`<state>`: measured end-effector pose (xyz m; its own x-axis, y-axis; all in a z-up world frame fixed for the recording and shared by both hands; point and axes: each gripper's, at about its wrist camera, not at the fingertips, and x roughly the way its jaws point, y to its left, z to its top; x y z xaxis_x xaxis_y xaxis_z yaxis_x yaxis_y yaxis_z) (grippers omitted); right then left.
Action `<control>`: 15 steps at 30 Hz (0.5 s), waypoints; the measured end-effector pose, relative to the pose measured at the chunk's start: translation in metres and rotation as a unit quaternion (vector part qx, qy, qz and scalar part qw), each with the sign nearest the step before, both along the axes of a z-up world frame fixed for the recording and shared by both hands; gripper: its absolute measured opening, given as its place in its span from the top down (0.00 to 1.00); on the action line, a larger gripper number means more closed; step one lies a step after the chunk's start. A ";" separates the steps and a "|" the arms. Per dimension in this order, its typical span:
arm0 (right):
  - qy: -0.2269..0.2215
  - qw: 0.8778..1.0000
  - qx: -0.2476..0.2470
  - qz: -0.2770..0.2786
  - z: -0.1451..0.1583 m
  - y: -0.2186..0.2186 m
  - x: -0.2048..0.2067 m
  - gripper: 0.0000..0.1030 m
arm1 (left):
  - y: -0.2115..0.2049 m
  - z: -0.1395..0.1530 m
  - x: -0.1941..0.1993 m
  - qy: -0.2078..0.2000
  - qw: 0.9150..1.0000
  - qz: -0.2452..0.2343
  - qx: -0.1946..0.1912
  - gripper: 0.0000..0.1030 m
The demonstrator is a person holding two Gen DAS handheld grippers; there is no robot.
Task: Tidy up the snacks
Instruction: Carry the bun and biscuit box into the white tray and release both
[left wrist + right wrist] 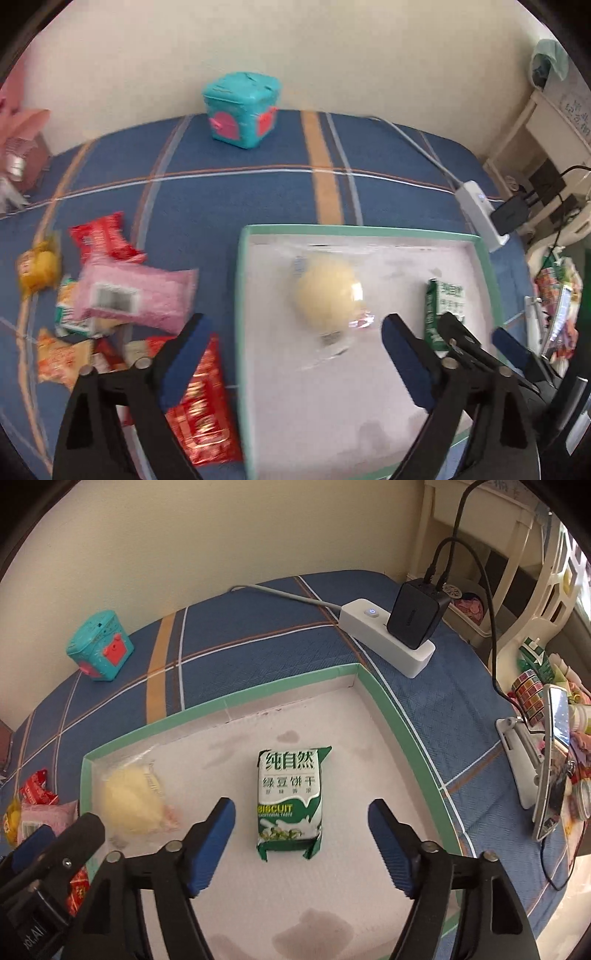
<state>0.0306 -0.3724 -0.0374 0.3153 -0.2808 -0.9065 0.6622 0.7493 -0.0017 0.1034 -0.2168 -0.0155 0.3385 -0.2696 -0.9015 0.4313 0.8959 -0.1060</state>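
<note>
A white tray with a green rim (242, 295) (373, 686) lies on the blue plaid cloth. In it lie a pale yellow bun in a clear wrapper (327, 293) (129, 805) and a green and white biscuit pack (290, 801) (436, 314). My left gripper (295, 347) is open and empty, over the tray's left rim, just short of the bun. My right gripper (301, 834) is open and empty, astride the near end of the biscuit pack, not touching it; it also shows in the left wrist view (476, 339). Loose snacks lie left of the tray: a pink pack (136, 295), red packs (99, 236) (201, 398), a yellow one (37, 267).
A teal box with pink patches (242, 110) (99, 650) stands at the far edge by the wall. A white power strip (388, 642) (480, 210) with a black charger (415, 614) lies right of the tray. A phone on a stand (552, 760) and clutter sit at the right.
</note>
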 end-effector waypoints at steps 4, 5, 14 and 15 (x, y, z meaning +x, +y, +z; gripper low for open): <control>-0.007 1.000 0.012 0.004 0.004 0.014 -0.009 0.02 | 0.025 0.009 -0.008 -0.020 0.999 0.026 0.016 0.07; -0.007 1.000 0.013 0.004 0.005 0.018 -0.012 0.00 | 0.035 0.012 -0.011 -0.028 0.999 0.037 0.019 0.07; -0.016 0.999 0.028 0.033 0.015 0.062 -0.031 0.00 | 0.102 0.025 -0.032 -0.079 0.992 0.090 0.026 0.00; -0.019 0.999 0.031 0.037 0.016 0.069 -0.032 0.00 | 0.110 0.025 -0.033 -0.083 0.992 0.094 0.027 0.00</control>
